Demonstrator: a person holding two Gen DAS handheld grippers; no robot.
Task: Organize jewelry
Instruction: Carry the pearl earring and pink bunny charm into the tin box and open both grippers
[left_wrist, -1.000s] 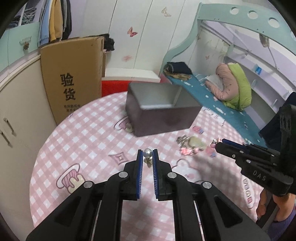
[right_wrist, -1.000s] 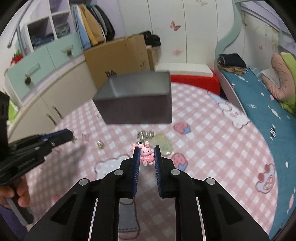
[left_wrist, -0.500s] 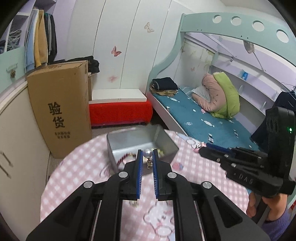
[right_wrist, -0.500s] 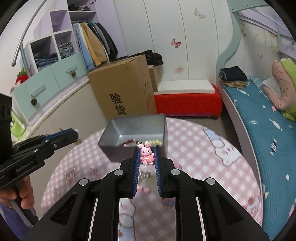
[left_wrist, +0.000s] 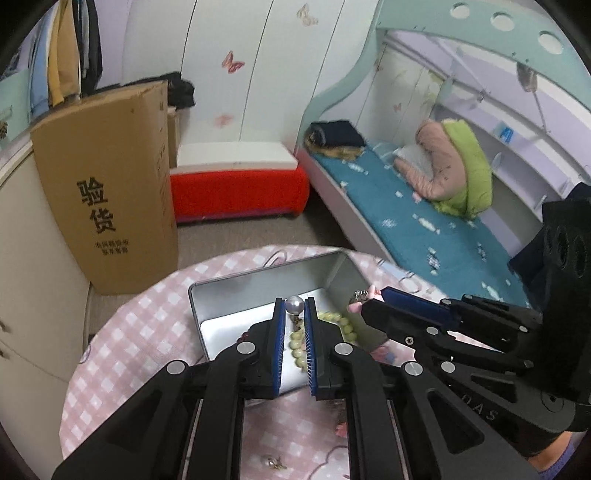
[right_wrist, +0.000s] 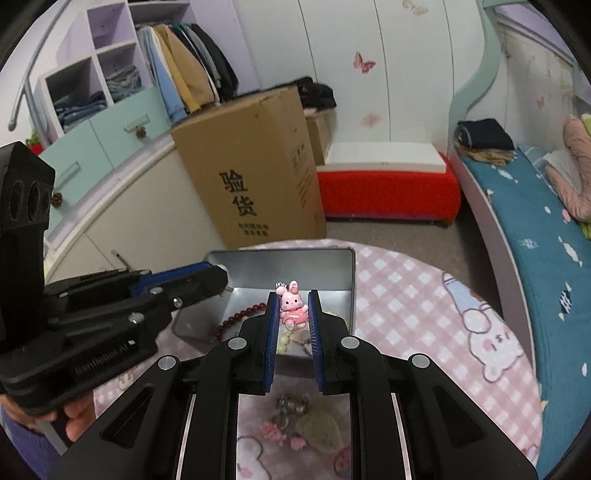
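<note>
My left gripper (left_wrist: 294, 314) is shut on a pearl earring (left_wrist: 295, 305) and holds it above the open silver tin box (left_wrist: 236, 288). My right gripper (right_wrist: 292, 301) is shut on a pink bunny charm (right_wrist: 291, 305) above the same box (right_wrist: 347, 273). The box holds a green bead bracelet (left_wrist: 341, 325) and a dark red bead bracelet (right_wrist: 240, 317). The right gripper also shows in the left wrist view (left_wrist: 373, 299), and the left gripper in the right wrist view (right_wrist: 221, 277).
The box sits on a round table with a pink checked cloth (right_wrist: 406, 295). Loose jewelry (right_wrist: 310, 424) lies on the cloth below my right gripper. Another pearl earring (left_wrist: 271, 461) lies near the front. A cardboard box (left_wrist: 107, 184) stands beyond the table.
Both grippers have risen from the table with their pieces and moved over the tin box. The view now looks down into the open box.
</note>
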